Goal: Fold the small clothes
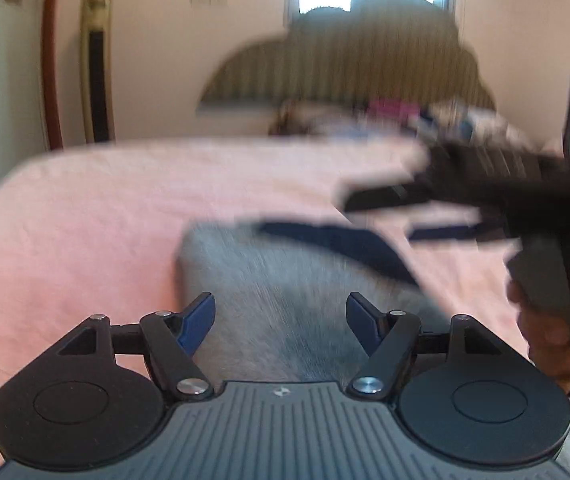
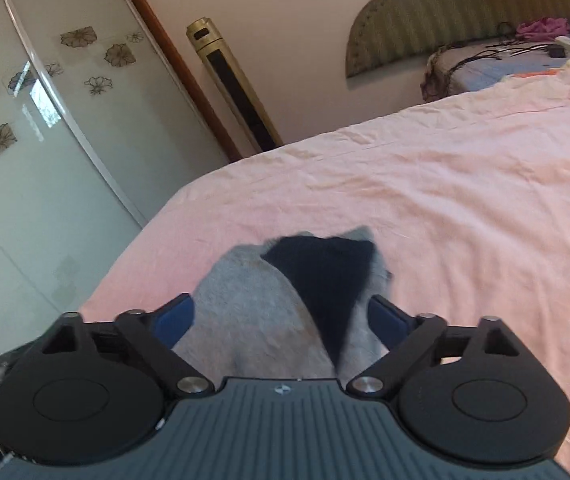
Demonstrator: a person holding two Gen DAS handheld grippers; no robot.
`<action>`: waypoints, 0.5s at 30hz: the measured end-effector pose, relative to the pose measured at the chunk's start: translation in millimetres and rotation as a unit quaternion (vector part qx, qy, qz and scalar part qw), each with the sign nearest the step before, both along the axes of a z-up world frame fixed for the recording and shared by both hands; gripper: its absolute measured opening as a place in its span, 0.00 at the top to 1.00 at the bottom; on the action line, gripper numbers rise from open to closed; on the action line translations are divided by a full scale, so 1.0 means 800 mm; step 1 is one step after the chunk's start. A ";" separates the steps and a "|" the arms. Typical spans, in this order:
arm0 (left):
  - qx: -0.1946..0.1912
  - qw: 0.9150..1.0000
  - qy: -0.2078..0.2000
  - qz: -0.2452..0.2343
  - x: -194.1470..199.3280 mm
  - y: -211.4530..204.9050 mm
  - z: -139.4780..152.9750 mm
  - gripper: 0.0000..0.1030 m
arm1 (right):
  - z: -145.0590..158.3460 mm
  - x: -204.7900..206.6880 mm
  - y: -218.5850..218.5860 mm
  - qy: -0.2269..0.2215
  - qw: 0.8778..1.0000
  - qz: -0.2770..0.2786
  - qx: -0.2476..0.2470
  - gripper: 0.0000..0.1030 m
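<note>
A small grey garment with dark navy trim lies on the pink bedsheet. My left gripper is open just above its near part, blue pads spread wide. In the left wrist view the right gripper shows blurred at the right, over the garment's far edge, held by a hand. In the right wrist view the grey garment with a navy triangular patch lies between the open fingers of my right gripper. Neither gripper holds cloth.
The pink sheet spreads wide to the right and far side. A striped headboard and cluttered items lie at the far end. A glass wardrobe door and tall gold fan stand left, past the bed edge.
</note>
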State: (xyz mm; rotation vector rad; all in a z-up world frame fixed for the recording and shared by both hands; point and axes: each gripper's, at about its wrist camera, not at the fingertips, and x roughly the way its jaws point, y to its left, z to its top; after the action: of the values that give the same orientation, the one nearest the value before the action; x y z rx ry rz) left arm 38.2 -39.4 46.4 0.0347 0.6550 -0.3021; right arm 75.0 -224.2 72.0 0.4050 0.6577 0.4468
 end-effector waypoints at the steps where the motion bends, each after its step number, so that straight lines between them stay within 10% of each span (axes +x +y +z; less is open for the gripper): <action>1: 0.020 1.000 0.009 0.004 0.010 -0.008 -0.017 0.29 | -0.006 0.018 0.014 0.004 1.000 0.002 -0.007 0.02; 4: 0.041 0.999 -0.028 0.004 0.000 -0.003 -0.039 0.27 | -0.057 0.071 0.020 0.084 0.996 -0.014 -0.015 0.01; 11: 0.021 0.999 -0.025 0.008 -0.002 0.008 -0.044 0.26 | -0.053 0.056 0.028 0.059 0.994 -0.012 -0.090 0.06; 15: 0.022 0.999 -0.030 0.008 -0.002 0.008 -0.044 0.26 | -0.022 0.014 0.026 0.001 0.999 -0.021 -0.039 0.09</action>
State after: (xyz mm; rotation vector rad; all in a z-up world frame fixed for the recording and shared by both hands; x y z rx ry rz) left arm 36.6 -33.3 11.3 0.0795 0.6028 -0.2701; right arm 86.3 -203.2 54.4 0.3445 0.6641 0.3788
